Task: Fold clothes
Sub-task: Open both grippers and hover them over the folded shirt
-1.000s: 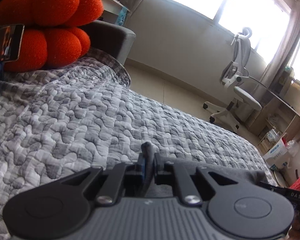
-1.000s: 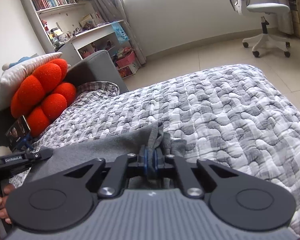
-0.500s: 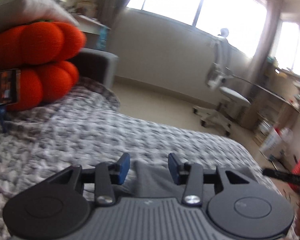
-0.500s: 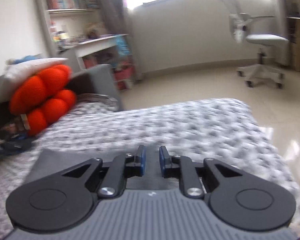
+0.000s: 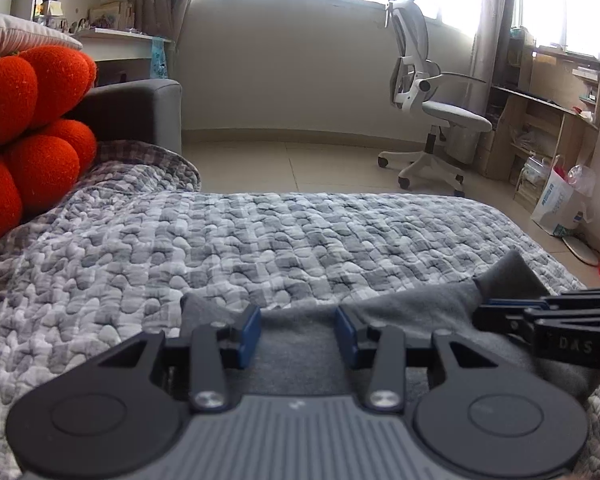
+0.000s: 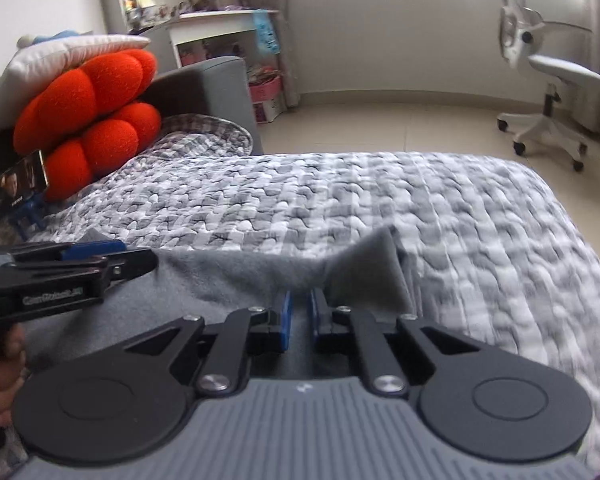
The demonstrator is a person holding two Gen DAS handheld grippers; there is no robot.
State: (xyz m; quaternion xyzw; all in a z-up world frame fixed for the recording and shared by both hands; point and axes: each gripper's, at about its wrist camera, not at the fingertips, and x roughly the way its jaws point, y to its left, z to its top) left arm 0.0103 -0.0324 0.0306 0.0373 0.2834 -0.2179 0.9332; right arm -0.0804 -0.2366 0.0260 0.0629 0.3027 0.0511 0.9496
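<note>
1. The grey garment (image 5: 300, 344) lies flat along the near edge of the bed (image 5: 260, 248), on the grey patterned quilt, with both tools at its far hem; this looks like the moment just after a fold is laid down, so the cloth rests on the bed rather than hanging.
2. The left hand-held gripper (image 5: 298, 330) has its blue pads spread wide apart over the garment's far left part, holding nothing, which suits letting the fabric settle.
3. The right hand-held gripper (image 6: 298, 314) has its jaws only narrowly parted, with no cloth between the pads. The raised grey corner (image 6: 376, 268) stands just beyond and to the right of the tips, apparently freed.
4. The garment is soft, fleecy, mid-grey fabric. Its far edge is fairly straight between the two tools, but the right corner puckers upward in a fan shape instead of lying flat.
5. That corner probably needs smoothing before the next fold.
</note>
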